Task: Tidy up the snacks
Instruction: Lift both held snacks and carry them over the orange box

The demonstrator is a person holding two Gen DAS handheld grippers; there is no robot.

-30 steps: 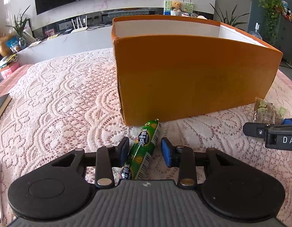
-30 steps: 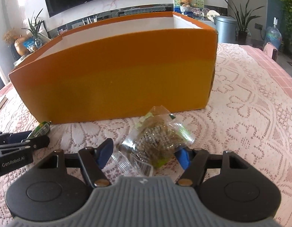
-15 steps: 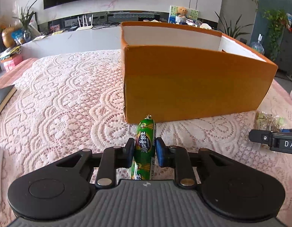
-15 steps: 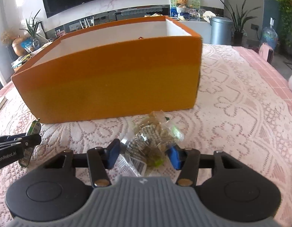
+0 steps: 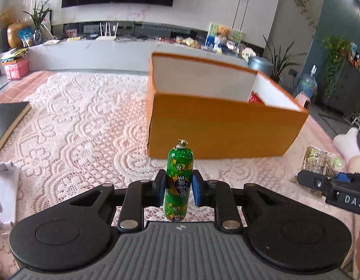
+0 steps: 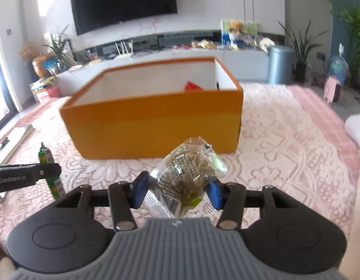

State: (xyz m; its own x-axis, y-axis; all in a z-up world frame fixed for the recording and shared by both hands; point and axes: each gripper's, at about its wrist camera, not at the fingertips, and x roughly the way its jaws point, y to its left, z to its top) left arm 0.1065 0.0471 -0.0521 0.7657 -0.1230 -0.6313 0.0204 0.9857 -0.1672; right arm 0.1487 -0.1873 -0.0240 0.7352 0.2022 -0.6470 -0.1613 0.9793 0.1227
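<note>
The left gripper point(image 5: 177, 187) is clamped on a green sausage stick point(image 5: 178, 182), which is held upright between the blue pads point(image 5: 196, 187), clear of the lace tablecloth point(image 5: 75, 135). The right gripper point(image 6: 176, 190) is closed on a clear snack packet point(image 6: 188, 176) of brownish-green pieces, likewise lifted off the cloth. Both snacks are held in front of the near wall of the orange box point(image 6: 156, 126), which stands open-topped on the table; a red packet point(image 6: 191, 86) is seen inside, at its far right corner. Open cloth is left between the grippers and the box's near wall, and a wide stretch lies to the left of the box, up to the table's left edge, where a dark flat board point(image 5: 6, 122) and a white object point(image 5: 5, 191) are placed. To the right of the box the cloth runs bare to the table's right edge. In the right wrist view the left gripper's finger point(image 6: 26, 175) is seen crossing the sausage stick near the left margin.
</note>
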